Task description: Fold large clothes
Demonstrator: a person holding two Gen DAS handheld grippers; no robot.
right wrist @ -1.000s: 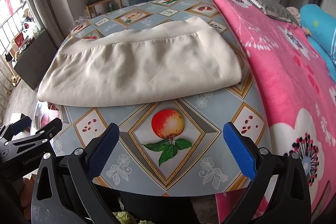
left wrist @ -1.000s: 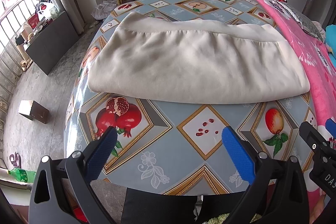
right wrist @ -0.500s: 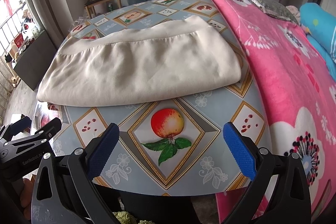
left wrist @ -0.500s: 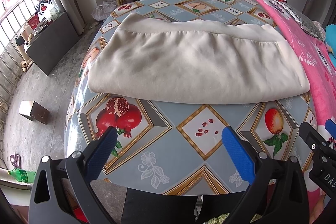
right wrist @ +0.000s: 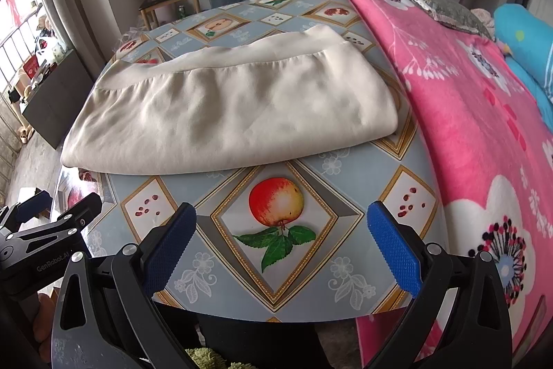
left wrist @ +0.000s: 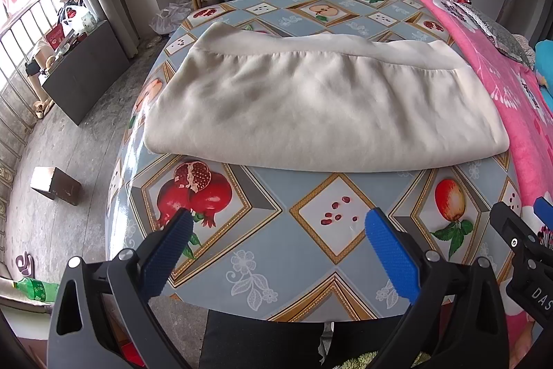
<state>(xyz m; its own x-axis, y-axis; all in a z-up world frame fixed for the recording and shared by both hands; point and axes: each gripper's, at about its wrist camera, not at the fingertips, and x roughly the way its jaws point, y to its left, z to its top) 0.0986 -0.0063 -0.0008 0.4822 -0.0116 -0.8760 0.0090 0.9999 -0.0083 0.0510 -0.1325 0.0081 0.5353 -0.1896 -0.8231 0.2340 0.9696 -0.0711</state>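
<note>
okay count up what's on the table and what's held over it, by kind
Cream garment, folded: 1
Pink blanket: 1
Grippers, open, empty: 2, left gripper, right gripper
Total: 4

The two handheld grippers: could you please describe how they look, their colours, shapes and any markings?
The left gripper and right gripper match: black plastic frames with triangular cut-outs and silver screws, each carrying two flat fingers faced with blue, knurled rubber pads. White lettering reads "GenRobot" on the left gripper's side and "DAS" on the right's. No cables or sleeves show.
</note>
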